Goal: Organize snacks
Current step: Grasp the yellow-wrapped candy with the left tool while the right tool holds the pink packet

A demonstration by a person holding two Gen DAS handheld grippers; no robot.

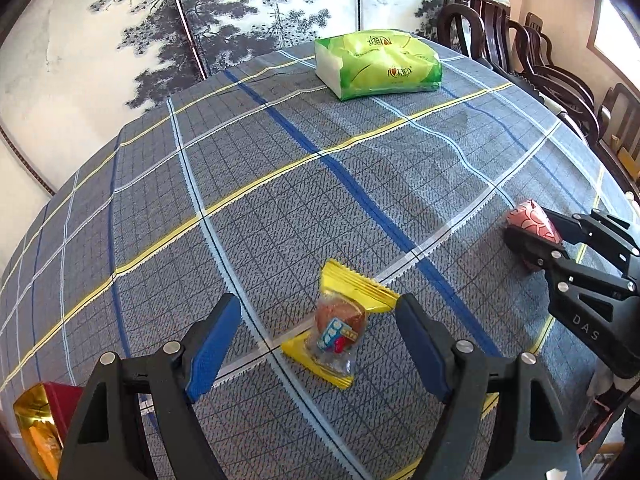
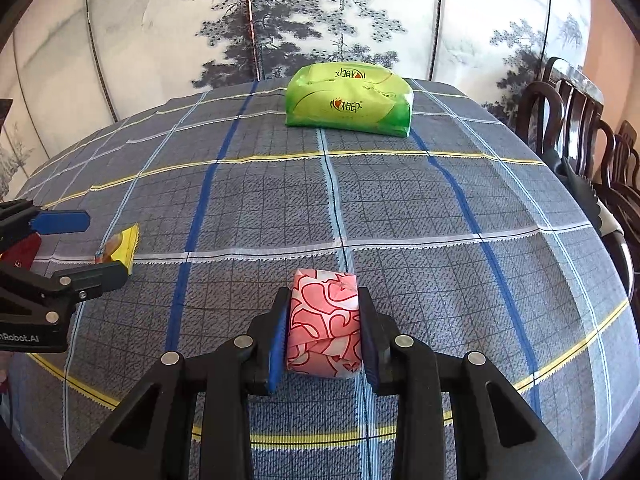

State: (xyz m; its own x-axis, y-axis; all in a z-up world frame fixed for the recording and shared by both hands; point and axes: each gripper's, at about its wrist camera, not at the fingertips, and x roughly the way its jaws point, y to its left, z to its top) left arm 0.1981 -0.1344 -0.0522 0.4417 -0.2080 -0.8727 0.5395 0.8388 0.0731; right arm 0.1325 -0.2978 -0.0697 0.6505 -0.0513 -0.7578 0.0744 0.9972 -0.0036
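The desk, under a grey checked cloth with blue and yellow lines, fills both views. Far ahead of both claws, near its far edge, lies a green tissue pack. Behind and to the left of the left claw a red and gold box shows at the picture's corner.

The right claw is narrow and clamped on a pink-patterned wrapped snack; both pads press its sides, and the snack sits between the fingers close to the cloth. Whether it rests on the desk or is just lifted I cannot tell.

The left claw stands wide, tilted downward, with a yellow-wrapped snack lying on the desk between its blue pads; neither pad touches the wrapper.

By my reading the step in hand is a double pick-up: the right side has its grip, the left is only lined up. The next move calls for the left claw to sink a little lower and close across the wrapper's narrow middle, not on its loose crimped ends, which would likely slip. Where the snacks should go is not clear; the box at the left is a likely place.
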